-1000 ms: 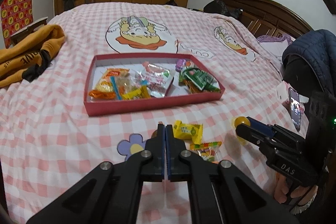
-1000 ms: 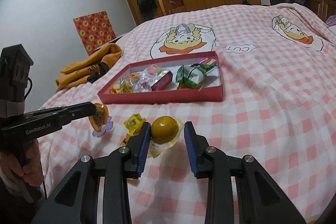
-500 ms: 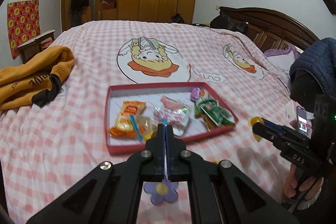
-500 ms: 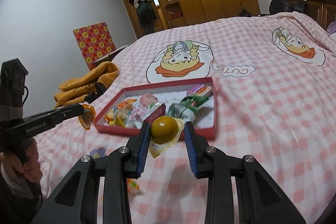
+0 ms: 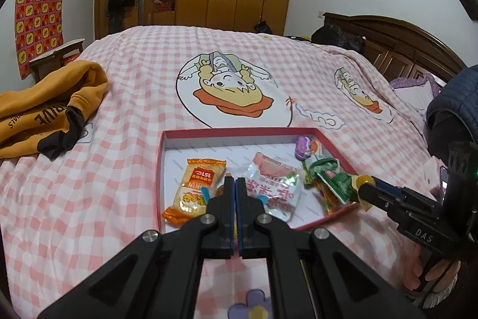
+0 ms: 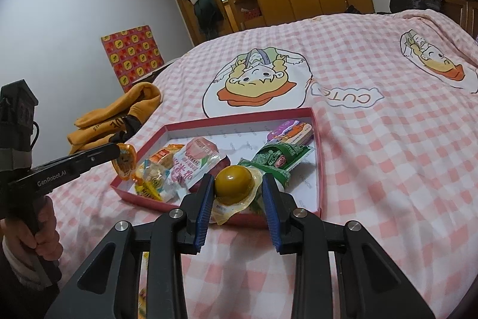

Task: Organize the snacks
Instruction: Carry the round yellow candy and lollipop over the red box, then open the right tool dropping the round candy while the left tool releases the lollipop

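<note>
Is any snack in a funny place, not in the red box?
Yes. A snack packet lies on the checked blanket below the left hand-held gripper, outside the red box, where the other loose snacks are.

The right gripper (image 6: 239,195) grips a yellow jelly cup (image 6: 234,184) between its blue-padded fingers (image 6: 205,204), above the near rim of the red tray (image 6: 319,169) on the pink checked bedspread (image 6: 388,154). At left, the left gripper (image 6: 118,151) pinches an orange flat snack (image 6: 125,162) over the tray's left corner. Inside lie a green packet (image 6: 279,157), a pink-and-white packet (image 6: 194,162) and a purple one (image 6: 291,132) (far corner). An orange sweatshirt (image 6: 119,115) lies beyond.
</note>
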